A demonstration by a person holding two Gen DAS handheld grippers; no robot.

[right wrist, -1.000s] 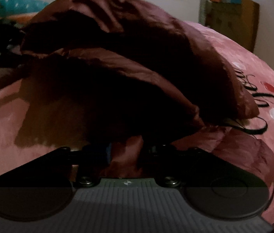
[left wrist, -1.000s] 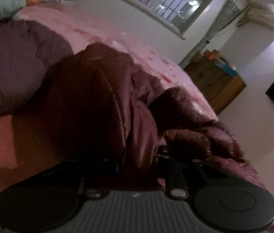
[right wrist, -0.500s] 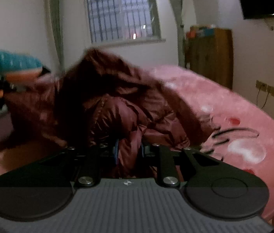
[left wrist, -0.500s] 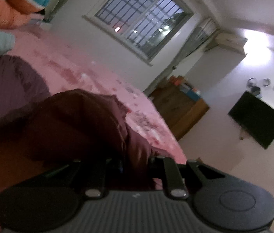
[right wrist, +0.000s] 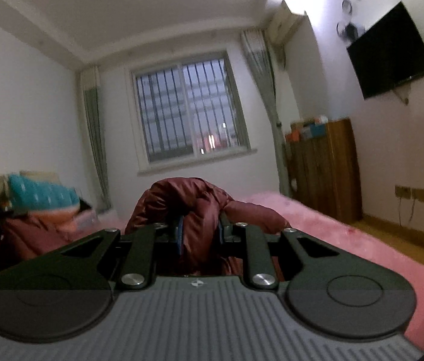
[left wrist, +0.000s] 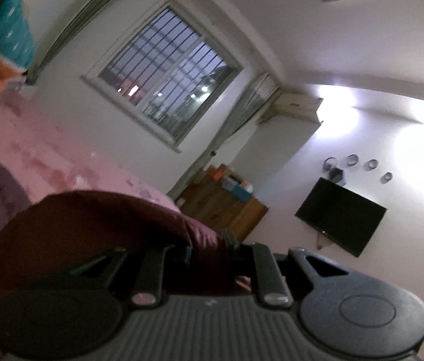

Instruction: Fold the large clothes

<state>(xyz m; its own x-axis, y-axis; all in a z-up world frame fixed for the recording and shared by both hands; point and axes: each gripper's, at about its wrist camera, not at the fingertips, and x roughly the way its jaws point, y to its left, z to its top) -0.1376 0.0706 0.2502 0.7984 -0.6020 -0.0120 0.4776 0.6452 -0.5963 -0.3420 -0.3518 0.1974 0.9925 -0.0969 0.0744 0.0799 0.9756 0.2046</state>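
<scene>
Pink bedding (right wrist: 347,240) covered the bed, with a barred window (right wrist: 188,111) on the far wall, a wooden cabinet (right wrist: 323,168) beside it and a dark television (right wrist: 392,51) mounted on the side wall. Both grippers pointed level above the bed. The right gripper (right wrist: 199,234) had closed on a bunched fold of the maroon puffer jacket (right wrist: 188,201), the cloth pinched between its pads and mounded in front. The left gripper (left wrist: 209,252) was nearly shut on the same jacket (left wrist: 91,225), whose bulk draped away to the left above the bedding
</scene>
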